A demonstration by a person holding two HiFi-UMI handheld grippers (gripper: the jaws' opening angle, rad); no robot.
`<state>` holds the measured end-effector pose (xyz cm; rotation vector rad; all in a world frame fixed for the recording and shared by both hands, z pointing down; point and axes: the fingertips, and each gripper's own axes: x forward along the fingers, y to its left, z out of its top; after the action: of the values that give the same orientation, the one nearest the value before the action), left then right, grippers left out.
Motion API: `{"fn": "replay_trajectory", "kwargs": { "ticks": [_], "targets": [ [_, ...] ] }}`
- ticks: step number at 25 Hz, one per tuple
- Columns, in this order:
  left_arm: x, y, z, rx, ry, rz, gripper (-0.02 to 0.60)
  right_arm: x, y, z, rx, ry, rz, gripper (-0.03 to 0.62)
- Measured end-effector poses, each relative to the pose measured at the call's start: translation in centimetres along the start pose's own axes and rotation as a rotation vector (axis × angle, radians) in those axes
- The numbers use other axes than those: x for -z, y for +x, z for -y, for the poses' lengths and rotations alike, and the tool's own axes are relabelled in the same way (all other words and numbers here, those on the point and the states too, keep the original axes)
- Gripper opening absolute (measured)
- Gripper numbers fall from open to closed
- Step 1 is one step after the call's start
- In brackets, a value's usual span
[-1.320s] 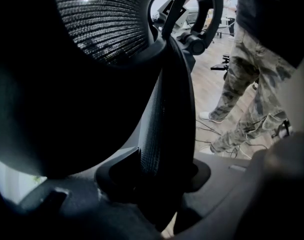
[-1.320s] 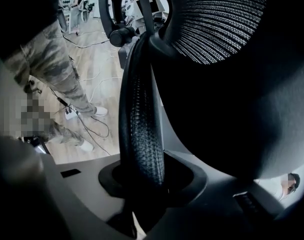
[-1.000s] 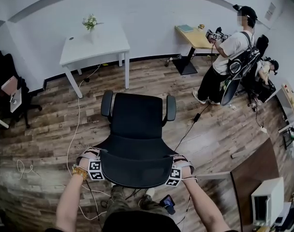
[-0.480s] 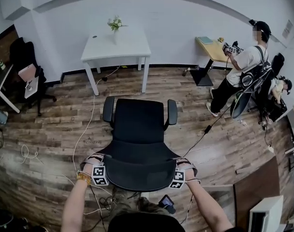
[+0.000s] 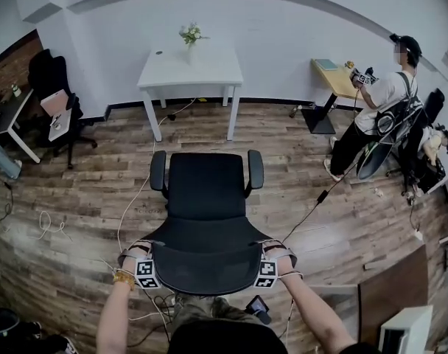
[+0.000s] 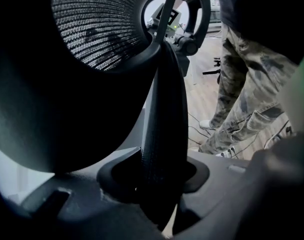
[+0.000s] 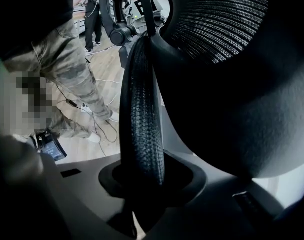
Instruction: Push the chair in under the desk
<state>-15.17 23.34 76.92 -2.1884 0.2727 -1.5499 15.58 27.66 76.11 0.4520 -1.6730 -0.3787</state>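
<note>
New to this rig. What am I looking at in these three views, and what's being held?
No robot: a person carries two handheld two-jaw claws. The head view looks down from their head; the two gripper views ride on the claws, looking along the jaws. The left claw and right claw each clamp the backrest rim of a black mesh office chair; the left one's jaws have just been closing on it. The chair stands on a brown wood-plank floor, apart from the white rectangular desk ahead. A second person stands at the far right.
</note>
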Motion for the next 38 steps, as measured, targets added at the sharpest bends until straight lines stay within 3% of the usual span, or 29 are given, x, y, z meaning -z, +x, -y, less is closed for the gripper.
{"fn": "replay_trajectory", "kwargs": {
  "ticks": [21, 38],
  "targets": [
    [2.4, -1.7, 1.7, -0.051, -0.044, -0.022, 0.16, -3.0, -0.3, 0.5, 0.018, -0.057, 0.048, 0.118],
    [2.7, -0.4, 1.0, -0.066, -0.044, -0.005, 0.156, -2.0, 0.6, 1.4, 0.028, -0.066, 0.047, 0.118]
  ]
}}
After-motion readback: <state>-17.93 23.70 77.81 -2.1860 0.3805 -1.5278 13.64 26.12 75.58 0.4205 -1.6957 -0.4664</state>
